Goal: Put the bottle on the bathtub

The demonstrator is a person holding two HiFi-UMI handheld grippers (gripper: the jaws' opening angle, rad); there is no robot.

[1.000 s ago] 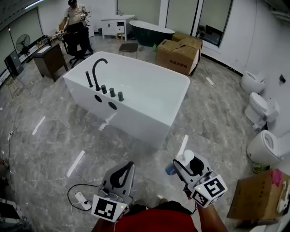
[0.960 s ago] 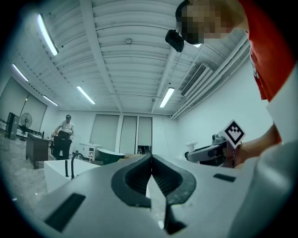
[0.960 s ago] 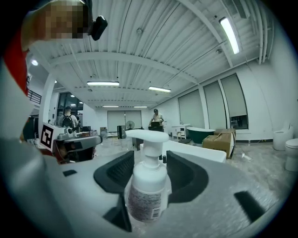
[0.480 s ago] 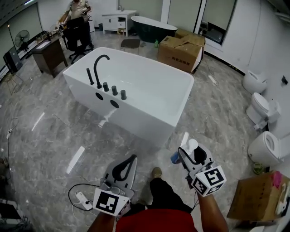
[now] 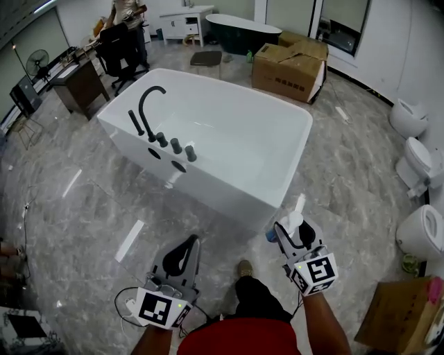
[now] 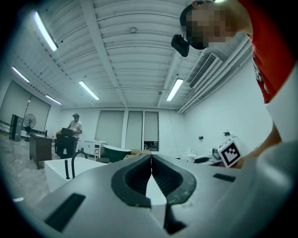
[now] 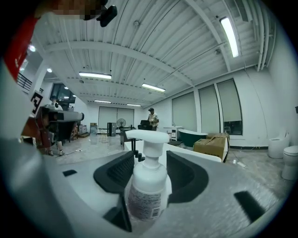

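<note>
A white freestanding bathtub with a black arched faucet fills the middle of the head view. My right gripper is shut on a white pump bottle, held upright just short of the tub's near right corner. The pump head pokes out above the jaws. My left gripper is shut with nothing in it, low over the floor to the tub's near side. The left gripper view shows its jaws pressed together, the tub beyond at the left.
Cardboard boxes and a dark bathtub stand behind the tub. Toilets line the right wall. A person stands by a chair and desk at the back left. A cable with a plug lies on the floor.
I have stepped closer to the tub; it looms larger and nearer. Both grippers stay shut and came forward with me, the bottle nearing the tub's near corner.
</note>
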